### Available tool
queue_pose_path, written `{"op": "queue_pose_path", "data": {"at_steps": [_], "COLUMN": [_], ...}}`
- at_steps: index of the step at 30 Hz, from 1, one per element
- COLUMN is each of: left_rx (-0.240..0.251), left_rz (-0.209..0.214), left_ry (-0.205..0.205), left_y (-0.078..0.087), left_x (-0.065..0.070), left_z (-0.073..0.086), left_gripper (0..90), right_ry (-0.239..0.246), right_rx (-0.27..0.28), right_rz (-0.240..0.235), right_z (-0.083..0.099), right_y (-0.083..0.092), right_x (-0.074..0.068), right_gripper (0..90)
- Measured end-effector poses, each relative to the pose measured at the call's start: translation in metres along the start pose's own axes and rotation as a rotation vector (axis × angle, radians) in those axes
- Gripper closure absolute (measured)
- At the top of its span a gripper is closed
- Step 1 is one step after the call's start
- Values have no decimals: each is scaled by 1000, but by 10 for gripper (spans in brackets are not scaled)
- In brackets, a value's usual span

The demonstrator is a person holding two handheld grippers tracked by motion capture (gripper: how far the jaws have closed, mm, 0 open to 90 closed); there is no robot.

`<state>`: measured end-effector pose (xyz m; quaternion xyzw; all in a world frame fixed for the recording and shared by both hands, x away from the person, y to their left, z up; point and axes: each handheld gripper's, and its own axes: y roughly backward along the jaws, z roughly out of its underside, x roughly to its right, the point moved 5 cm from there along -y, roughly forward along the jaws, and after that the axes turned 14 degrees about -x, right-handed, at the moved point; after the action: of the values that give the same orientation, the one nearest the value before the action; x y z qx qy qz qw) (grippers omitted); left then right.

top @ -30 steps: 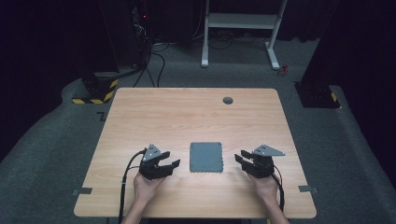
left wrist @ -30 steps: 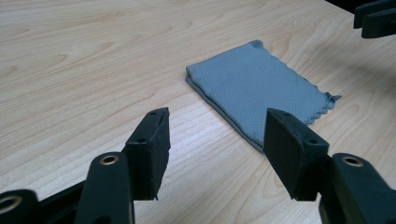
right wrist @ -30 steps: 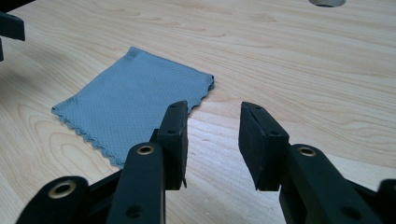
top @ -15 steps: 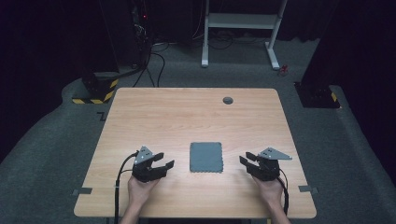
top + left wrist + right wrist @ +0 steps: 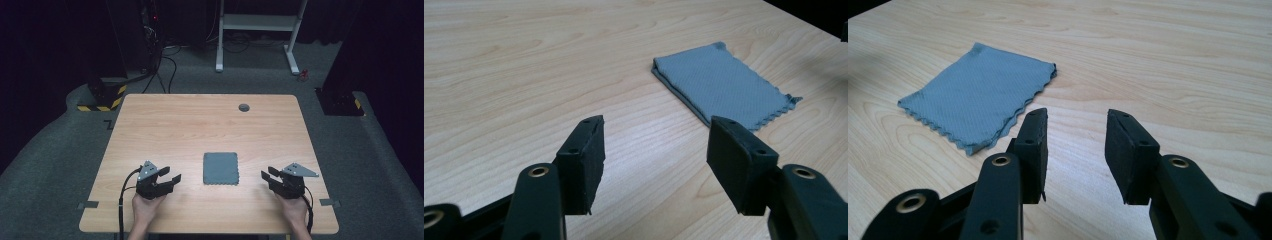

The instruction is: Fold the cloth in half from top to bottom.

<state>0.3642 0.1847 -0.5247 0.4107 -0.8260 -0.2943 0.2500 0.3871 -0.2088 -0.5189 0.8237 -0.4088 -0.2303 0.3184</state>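
Near the front middle of the wooden surface lies a folded grey cloth, flat on the wood, with a zigzag-cut edge on the side nearest the person and a folded edge along one long side. It is touched by nothing. In the left gripper view the cloth sits ahead and to the right of the jaws; in the right gripper view it sits ahead and to the left, its frayed corner just beyond the nearer jaw.

The left tool is held to the left of the cloth, near it but apart, its jaws standing wide with only bare wood between them. The right tool is held to the right of the cloth, also apart, its jaws parted and holding nothing. Each tool points inward toward the cloth, gripped by a hand coming in from the front edge, a black cable trailing back from it.

Farther off, near the back edge of the surface, sits a small dark round fitting.
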Motion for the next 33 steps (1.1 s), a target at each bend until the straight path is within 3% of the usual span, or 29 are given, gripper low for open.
{"op": "queue_pose_path", "data": {"at_steps": [16, 33], "left_rx": [-68, -126], "left_rz": [-55, -136], "left_ry": [21, 34], "left_y": [-2, -9], "left_x": [-16, -31], "left_z": [21, 24], "left_gripper": [399, 397], "right_ry": [-10, -33], "right_rx": [-35, -95], "right_rz": [44, 112], "right_z": [16, 27], "right_y": [1, -2], "right_x": [9, 26], "right_gripper": [609, 599]}}
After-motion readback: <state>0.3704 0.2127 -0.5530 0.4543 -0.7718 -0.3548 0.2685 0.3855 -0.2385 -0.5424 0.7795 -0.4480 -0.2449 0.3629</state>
